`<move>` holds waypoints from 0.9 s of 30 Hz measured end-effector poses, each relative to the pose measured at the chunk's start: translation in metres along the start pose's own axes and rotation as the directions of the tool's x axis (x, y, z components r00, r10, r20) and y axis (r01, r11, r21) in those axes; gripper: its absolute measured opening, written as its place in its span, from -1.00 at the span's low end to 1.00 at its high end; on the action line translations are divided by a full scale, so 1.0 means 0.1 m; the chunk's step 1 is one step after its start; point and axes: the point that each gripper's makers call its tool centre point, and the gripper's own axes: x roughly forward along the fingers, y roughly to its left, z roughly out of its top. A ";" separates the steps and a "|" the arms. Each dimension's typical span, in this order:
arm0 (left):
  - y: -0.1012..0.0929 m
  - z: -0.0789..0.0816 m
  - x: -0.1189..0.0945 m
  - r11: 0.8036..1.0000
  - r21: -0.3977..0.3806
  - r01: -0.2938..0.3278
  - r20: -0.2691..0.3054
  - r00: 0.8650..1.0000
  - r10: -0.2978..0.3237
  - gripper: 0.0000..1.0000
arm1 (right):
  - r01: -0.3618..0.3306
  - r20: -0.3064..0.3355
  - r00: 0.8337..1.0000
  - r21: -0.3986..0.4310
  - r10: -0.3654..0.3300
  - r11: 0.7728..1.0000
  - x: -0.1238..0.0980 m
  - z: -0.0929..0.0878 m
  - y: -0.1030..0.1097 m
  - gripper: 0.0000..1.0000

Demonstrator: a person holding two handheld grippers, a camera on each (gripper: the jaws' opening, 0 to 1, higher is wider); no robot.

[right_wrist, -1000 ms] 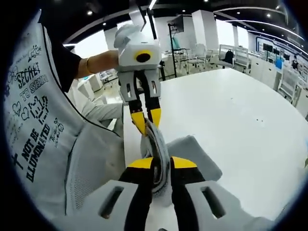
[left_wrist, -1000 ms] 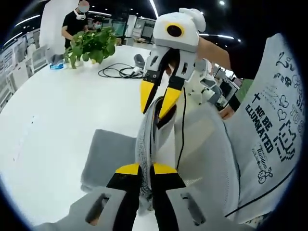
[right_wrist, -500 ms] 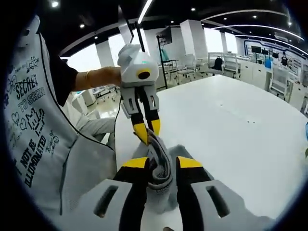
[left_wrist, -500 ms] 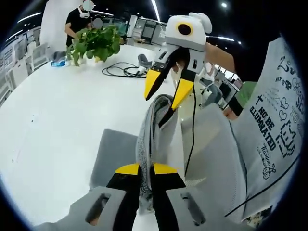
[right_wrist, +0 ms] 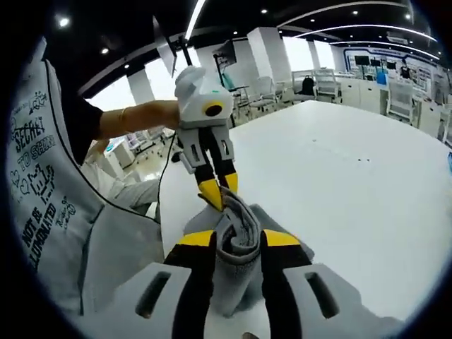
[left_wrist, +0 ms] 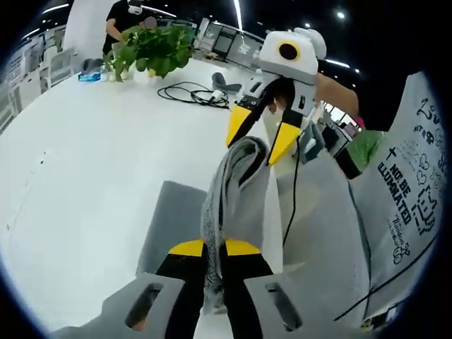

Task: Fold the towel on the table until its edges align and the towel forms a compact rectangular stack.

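A grey towel (left_wrist: 227,185) hangs in a raised fold, its lower part lying on the white table (left_wrist: 85,162). My left gripper (left_wrist: 215,248) is shut on one end of the fold. In the same view my right gripper (left_wrist: 261,134) comes in from above, its yellow fingertips spread apart on either side of the fold's other end. In the right gripper view my right gripper (right_wrist: 238,240) stands open, with the bunched towel (right_wrist: 236,229) loose between its jaws. Beyond it, the left gripper (right_wrist: 219,189) pinches the towel.
A potted plant (left_wrist: 152,49), a coil of black cable (left_wrist: 187,93) and a person (left_wrist: 127,15) are at the table's far end. The holder's printed white shirt (left_wrist: 409,205) is close on one side. Bare table (right_wrist: 339,183) stretches beyond the towel.
My right gripper's jaws have spread apart and let go of the towel fold. The left gripper stays shut on it. Both views have shifted slightly with the hands.
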 end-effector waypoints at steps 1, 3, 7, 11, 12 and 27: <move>0.02 -0.01 0.03 1.000 -0.012 0.005 -0.002 1.000 -0.005 -0.84 | 0.004 -0.004 1.000 0.009 -0.004 1.000 0.02 -0.02 -0.03 -0.49; 0.06 -0.06 0.08 0.999 -0.030 0.018 -0.014 1.000 -0.018 -0.84 | 0.013 -0.009 1.000 0.004 -0.013 1.000 0.07 -0.09 -0.11 -0.52; 0.15 -0.18 0.23 0.997 -0.068 0.033 -0.050 0.998 -0.036 -0.84 | 0.049 -0.063 0.997 -0.012 -0.050 0.999 0.20 -0.28 -0.33 -0.70; 0.24 -0.25 0.31 0.996 -0.086 0.008 -0.059 0.998 -0.013 -0.83 | 0.084 -0.063 0.995 0.034 -0.081 0.996 0.31 -0.36 -0.51 -0.74; 0.27 -0.26 0.32 0.996 -0.094 0.000 -0.059 0.998 -0.005 -0.83 | 0.084 -0.062 0.995 0.036 -0.081 0.996 0.33 -0.37 -0.54 -0.75; 0.67 -0.45 0.16 0.966 -0.219 -0.139 -0.033 0.990 0.135 -0.69 | 0.135 -0.111 0.986 0.063 -0.127 0.989 0.49 -0.60 -0.77 -0.70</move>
